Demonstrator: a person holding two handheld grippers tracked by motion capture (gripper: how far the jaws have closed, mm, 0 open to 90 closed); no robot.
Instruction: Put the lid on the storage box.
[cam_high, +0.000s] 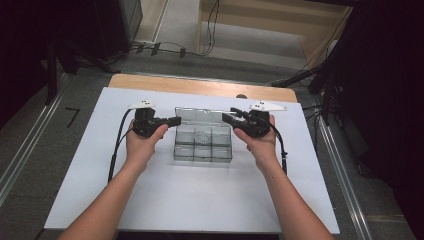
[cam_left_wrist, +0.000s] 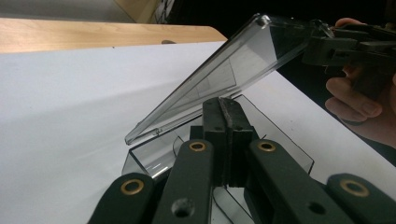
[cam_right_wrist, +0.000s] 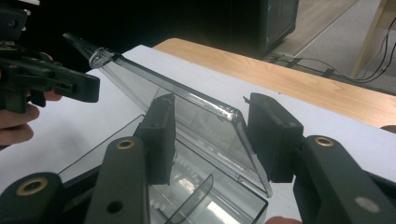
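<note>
A compartment box (cam_high: 202, 142) sits mid-sheet on the white sheet (cam_high: 190, 200), which covers the wooden table (cam_high: 200, 86). Its 6 compartments lie in 2 rows; its lid (cam_high: 200, 115) rises behind them. The left gripper (cam_high: 172, 121) is left of the box, the right gripper (cam_high: 226, 118) right.

A lab or recording studio, black curtains hanging (cam_high: 390, 100) around, black cables (cam_high: 165, 49) lying on grey floor, metal floor rails (cam_high: 30, 145) running beside the white-covered wooden table (cam_high: 200, 86).
</note>
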